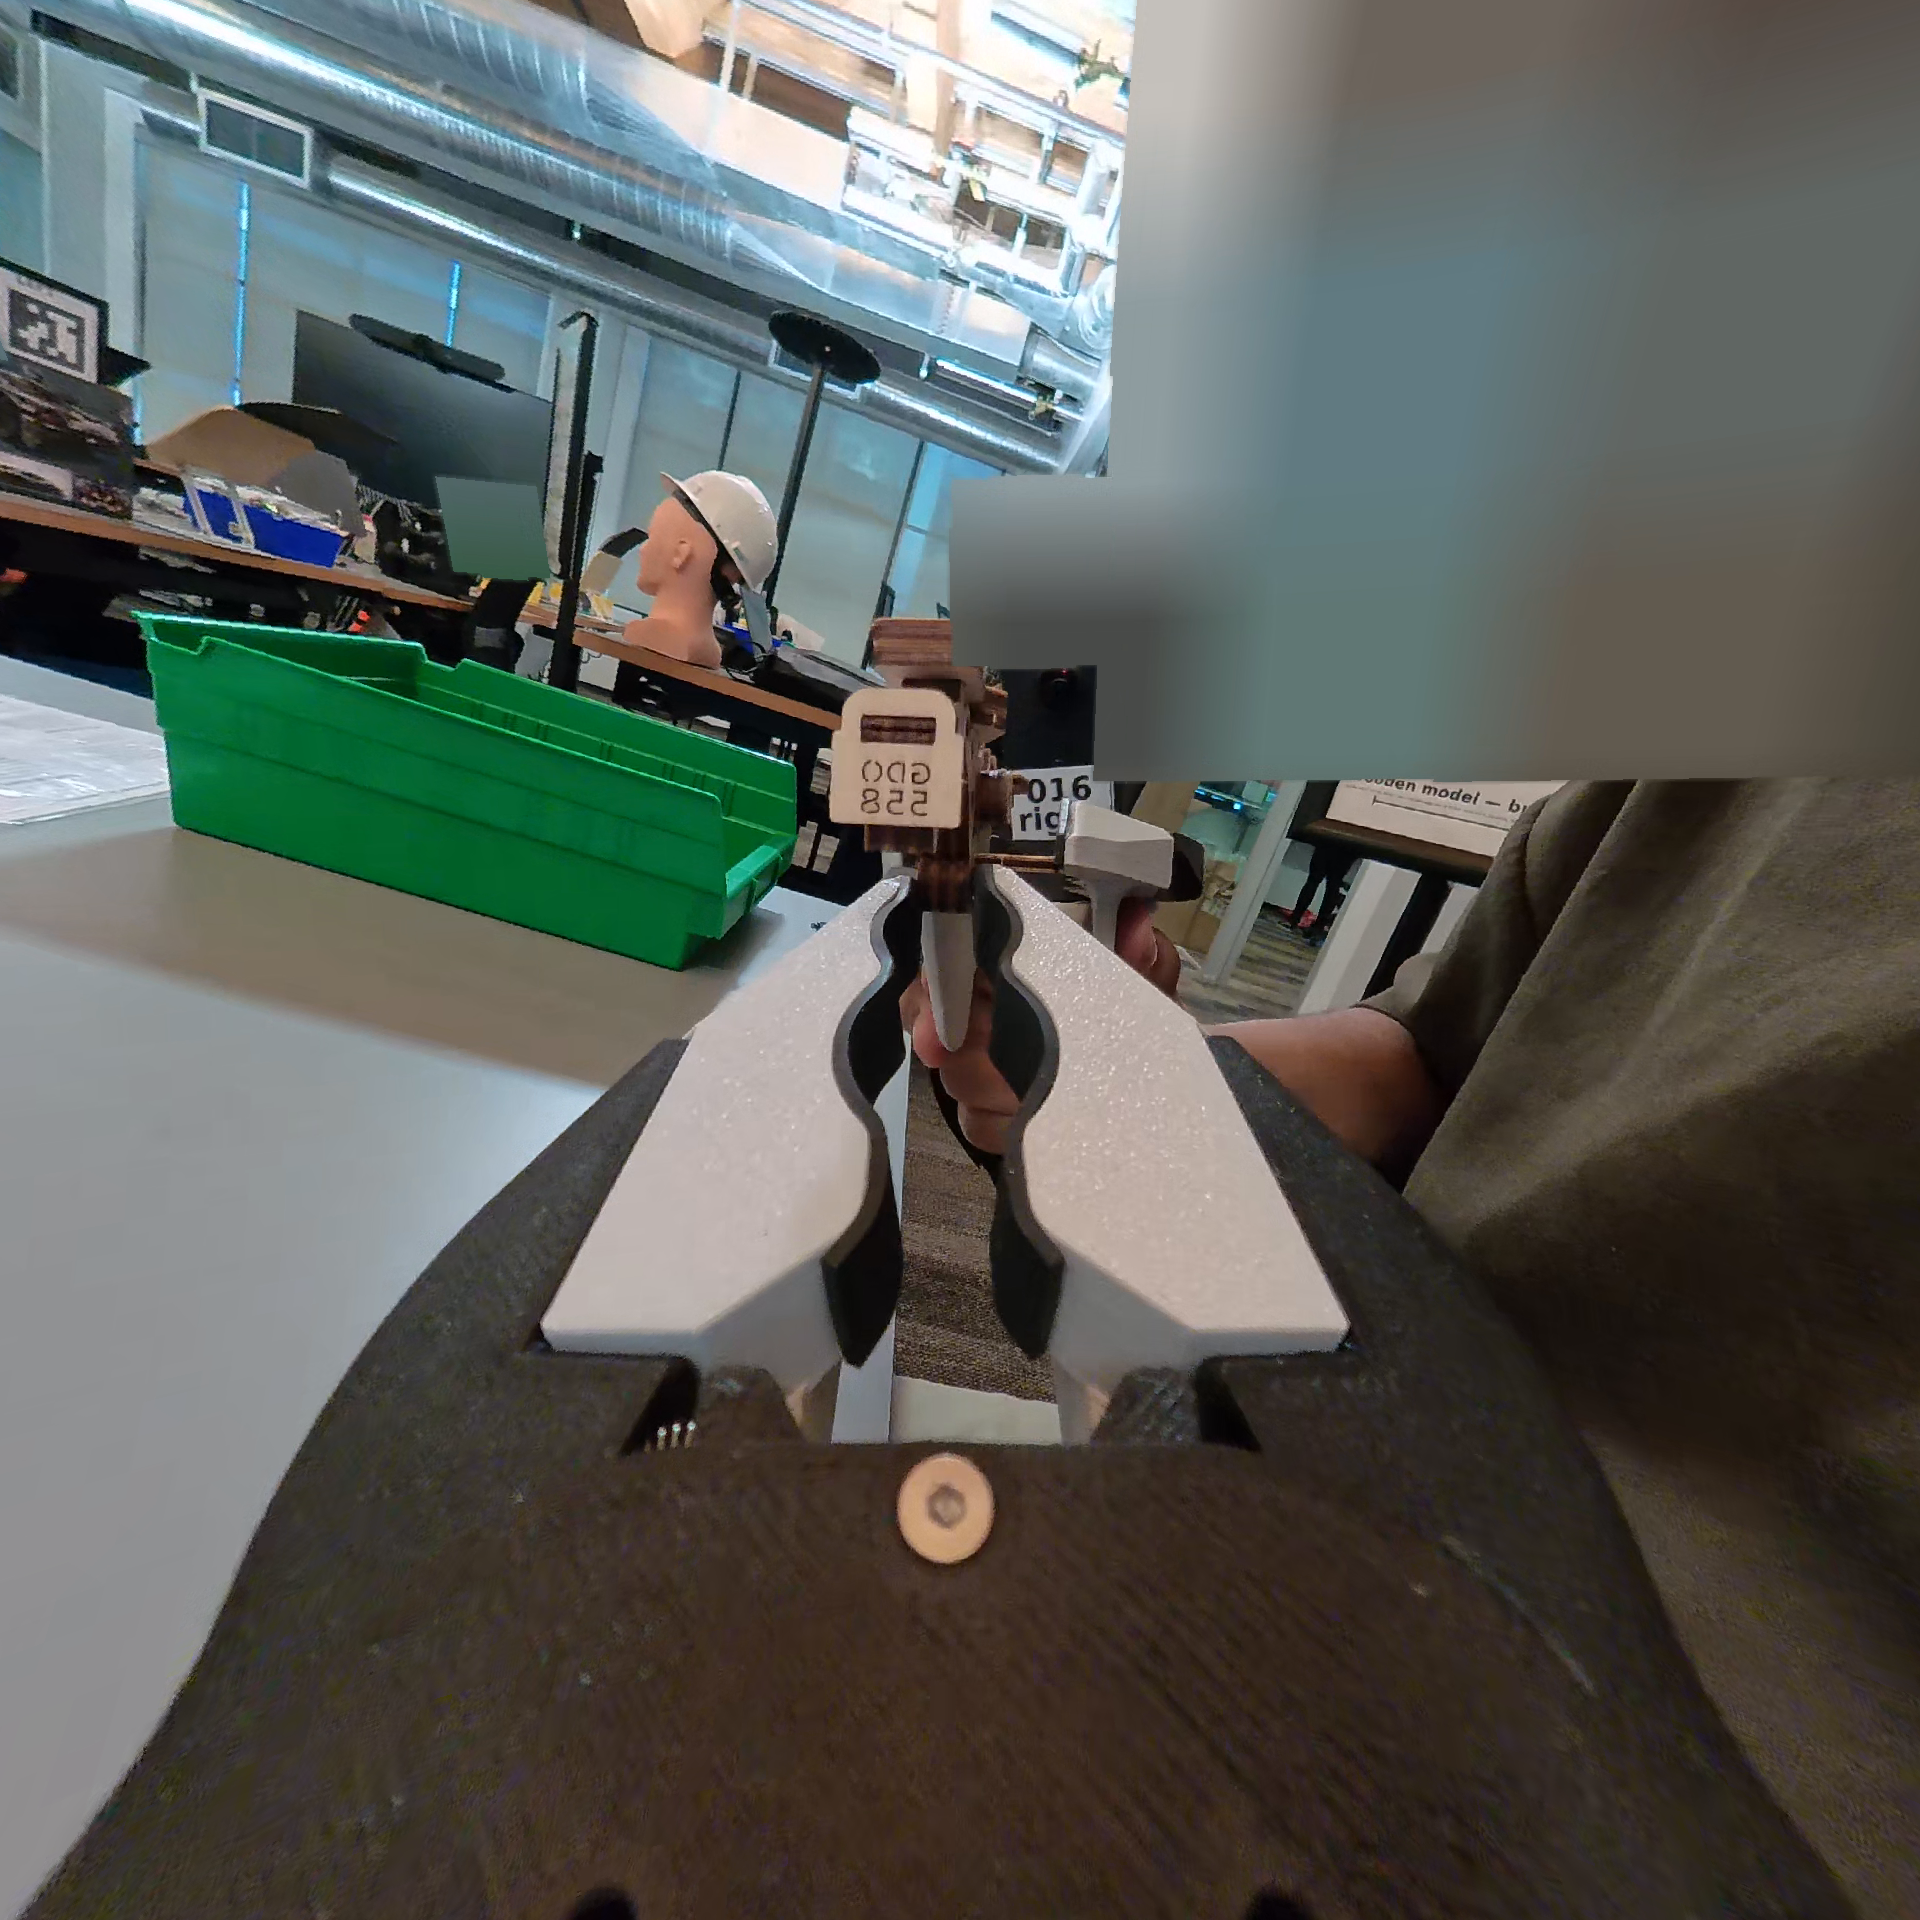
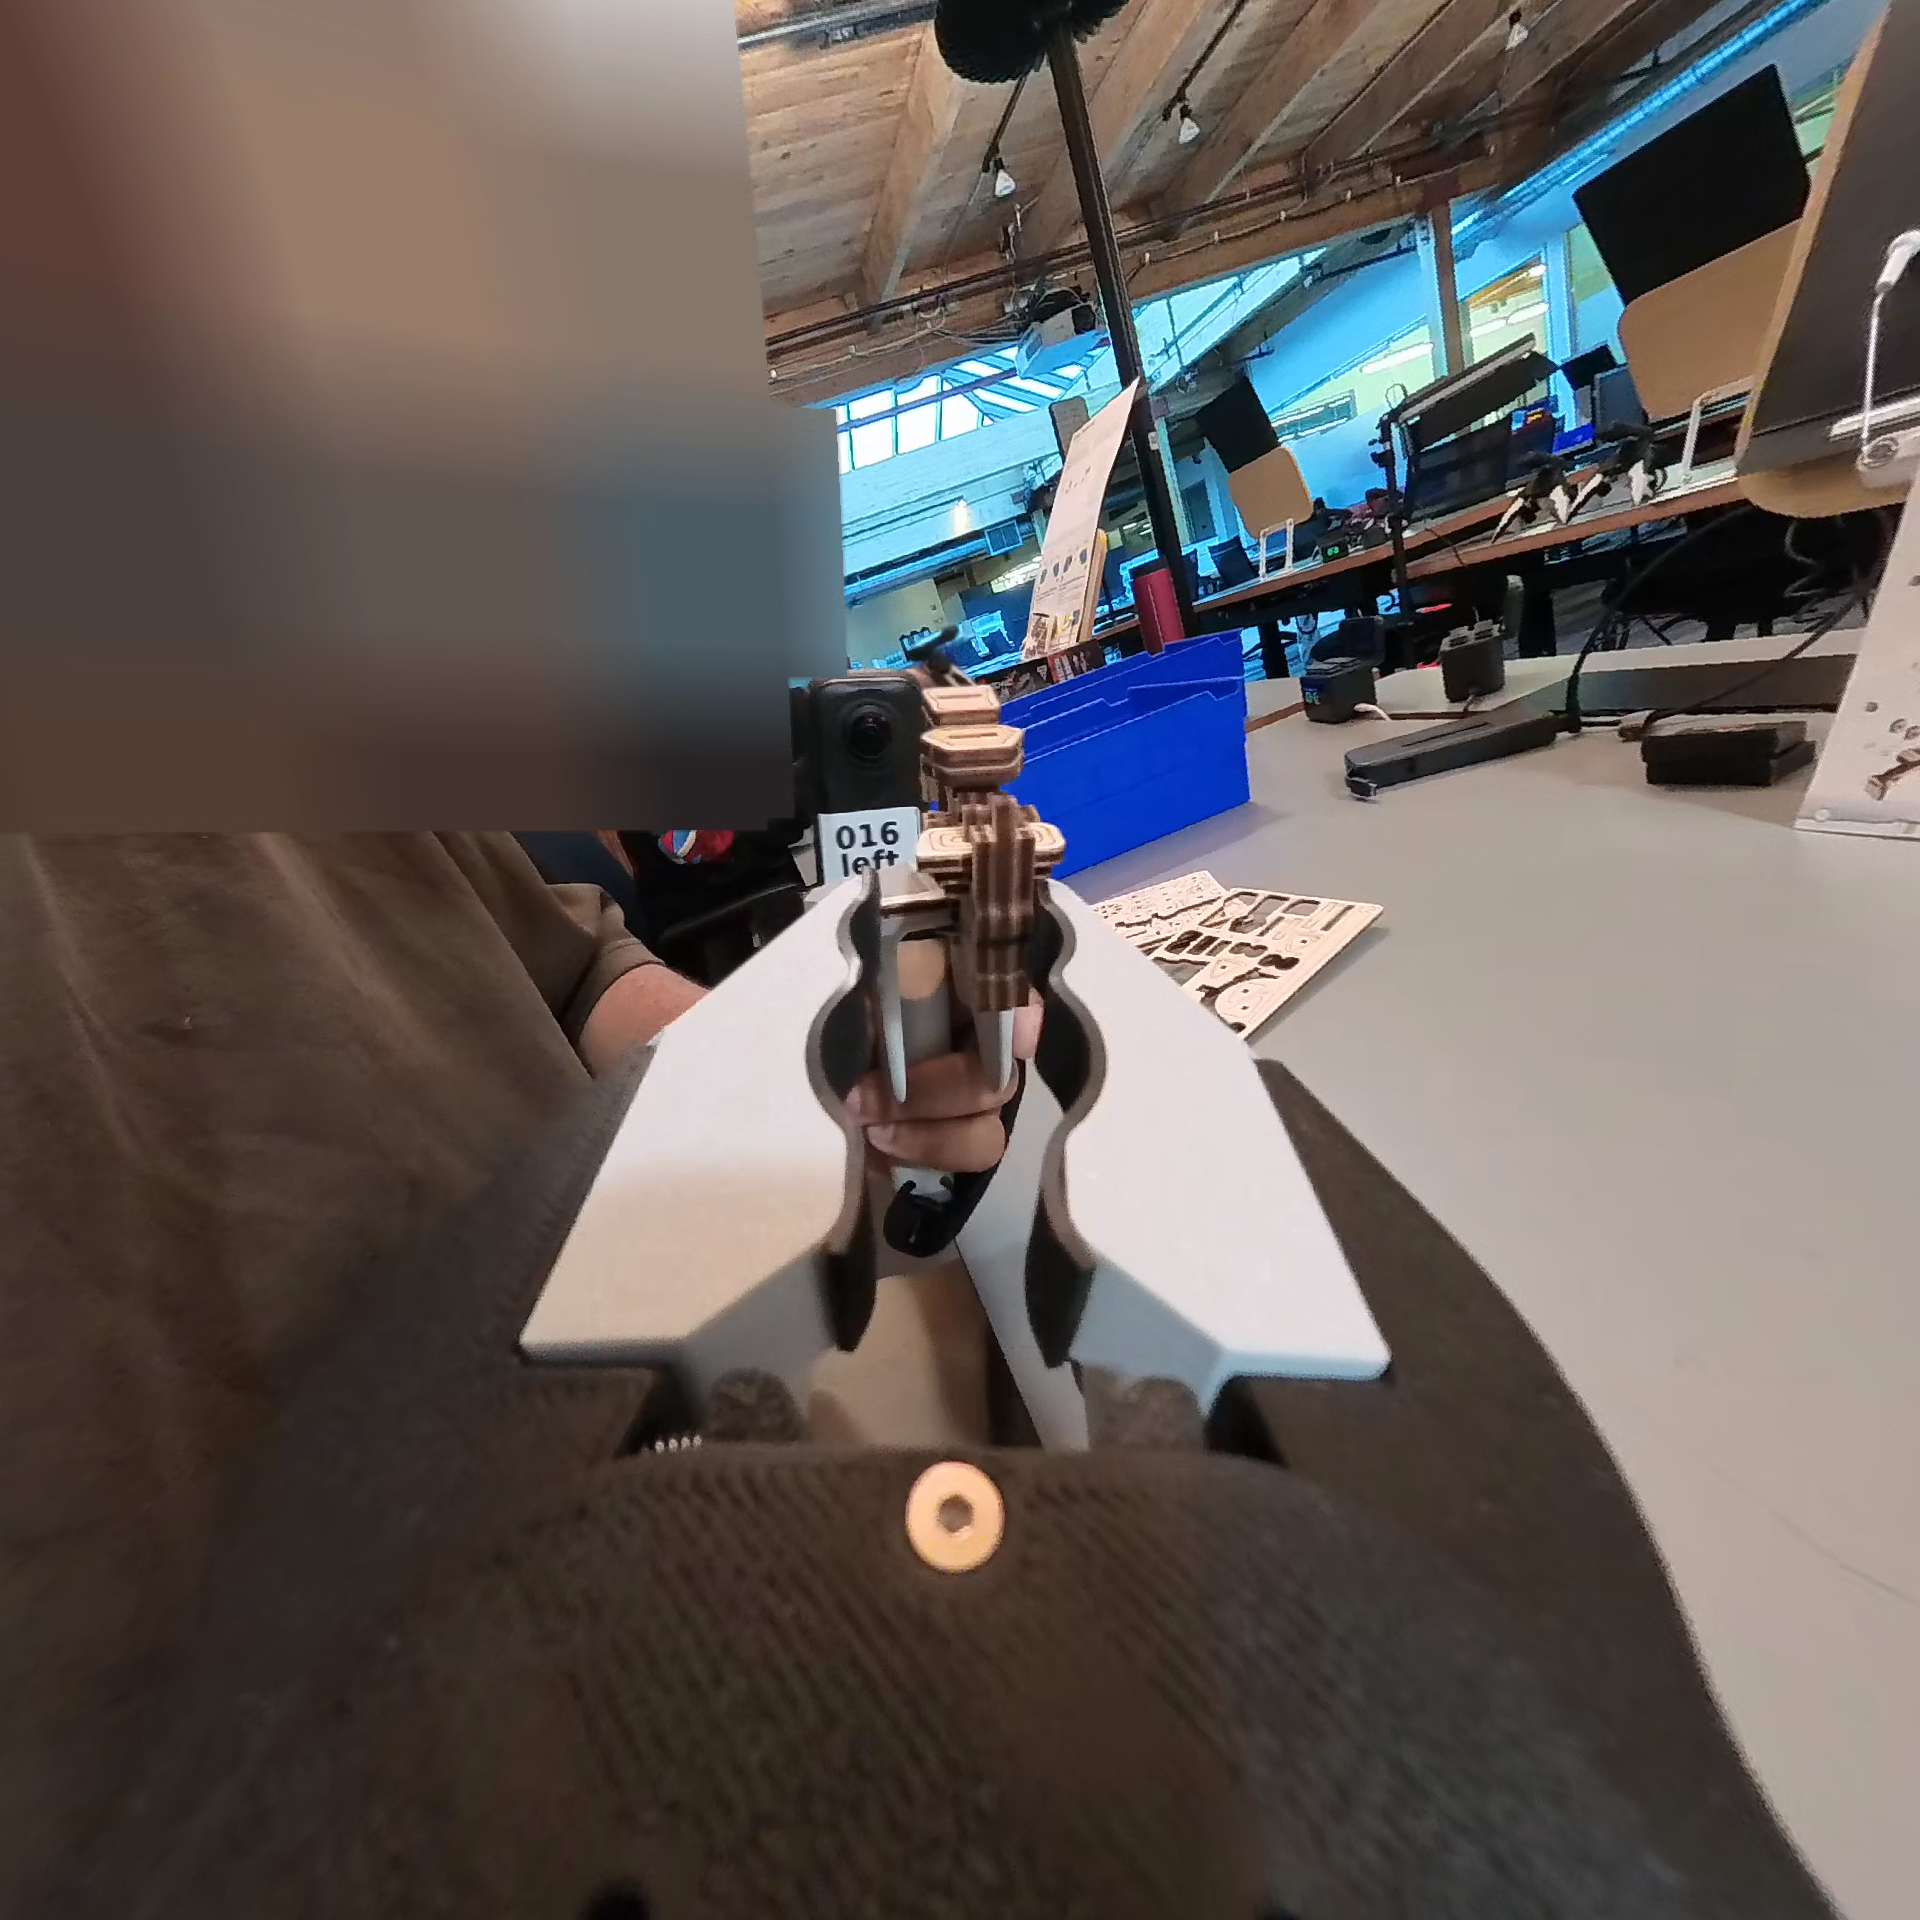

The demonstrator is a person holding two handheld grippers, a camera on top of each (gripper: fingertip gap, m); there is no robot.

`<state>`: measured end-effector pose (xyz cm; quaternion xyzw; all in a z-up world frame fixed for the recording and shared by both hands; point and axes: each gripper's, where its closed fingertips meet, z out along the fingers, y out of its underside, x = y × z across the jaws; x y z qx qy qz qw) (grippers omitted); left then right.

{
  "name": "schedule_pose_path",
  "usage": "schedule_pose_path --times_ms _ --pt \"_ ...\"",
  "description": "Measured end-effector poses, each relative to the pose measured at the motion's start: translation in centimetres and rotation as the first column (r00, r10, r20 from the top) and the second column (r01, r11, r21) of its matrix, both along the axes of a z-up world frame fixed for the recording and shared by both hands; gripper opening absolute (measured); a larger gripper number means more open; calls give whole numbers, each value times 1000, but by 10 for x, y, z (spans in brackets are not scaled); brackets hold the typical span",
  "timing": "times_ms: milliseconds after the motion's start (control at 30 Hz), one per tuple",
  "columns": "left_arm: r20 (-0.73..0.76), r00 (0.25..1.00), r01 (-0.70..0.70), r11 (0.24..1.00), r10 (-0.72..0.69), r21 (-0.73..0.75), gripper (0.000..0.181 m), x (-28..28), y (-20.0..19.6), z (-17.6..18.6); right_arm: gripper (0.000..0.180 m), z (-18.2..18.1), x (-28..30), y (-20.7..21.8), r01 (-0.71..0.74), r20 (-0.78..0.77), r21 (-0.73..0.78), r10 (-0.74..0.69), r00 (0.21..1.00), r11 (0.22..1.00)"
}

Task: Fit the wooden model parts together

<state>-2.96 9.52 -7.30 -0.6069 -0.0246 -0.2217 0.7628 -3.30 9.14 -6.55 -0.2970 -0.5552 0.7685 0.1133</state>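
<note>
Grippers are both up off the tabletop, facing each other in front of the person's shirt. Left gripper has its jaws pinching the bottom of a wooden model, a stacked brown plywood piece with a pale tag-shaped part on the front. Right gripper has its jaws closed in on the same wooden model too, gripping the layered side near the tips. So the model hangs in mid-air between the two, well above the tabletop. Green bin sits on the tabletop off to the left, blue bin on the far side, and a punched-out plywood sheet lies flat near it.
</note>
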Motion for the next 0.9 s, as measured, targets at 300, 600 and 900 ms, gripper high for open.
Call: schedule_pose_path --times_ms 300,600,900 --pt "75 994 78 997 -78 -5 8 -6 -2 -4 23 -5 -3 -2 -8 31 4 8 999 1000" --pt "38 995 93 995 -91 -39 6 -8 -4 -5 27 -9 -4 0 -35 76 -59 40 996 998" --pt "62 998 22 999 -21 -28 7 -21 -5 -3 30 -15 -11 3 1 100 -75 7 995 997"
